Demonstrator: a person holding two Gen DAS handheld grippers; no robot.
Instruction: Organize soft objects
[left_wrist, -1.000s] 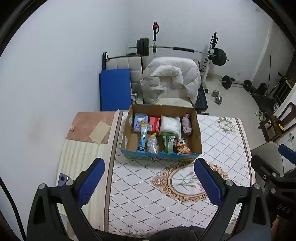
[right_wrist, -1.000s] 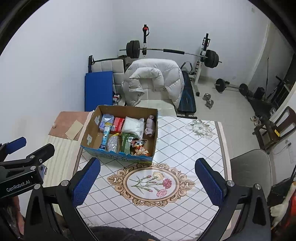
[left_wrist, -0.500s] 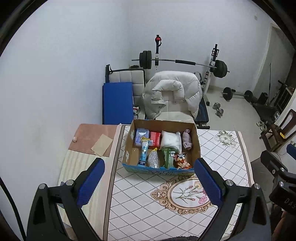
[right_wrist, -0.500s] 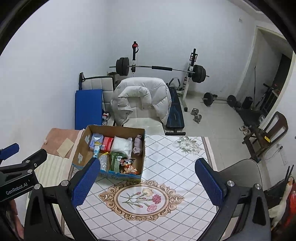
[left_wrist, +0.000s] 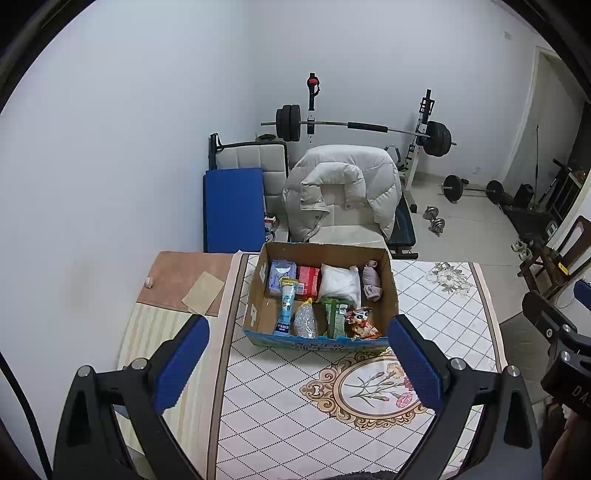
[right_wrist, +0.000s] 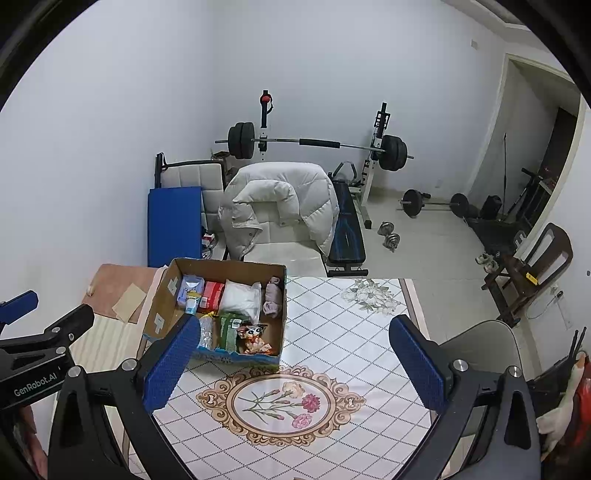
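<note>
both claws, left gripper (left_wrist: 297, 363) and right gripper (right_wrist: 291, 363), hang spread and empty above the box (left_wrist: 390, 291); its white pouch (left_wrist: 340, 283) looks light, squashy; pinch mid-body.

An open cardboard box (left_wrist: 321, 295) sits on the bench, holding the soft goods. Along the box's far wall lie a pale blue pack (left_wrist: 281, 275), a red pack (left_wrist: 308, 279), a white pillowy bag (left_wrist: 340, 283) and a rolled pinkish cloth (left_wrist: 371, 284). Toward its near wall lie a blue tube (left_wrist: 287, 306), a clear crinkled bag (left_wrist: 305, 320), a green packet (left_wrist: 334, 317) and what looks like a cartoon-printed pouch (left_wrist: 360, 323).

Home gym: barbell rack (left_wrist: 364, 127), table (left_wrist: 424, 295).
</note>
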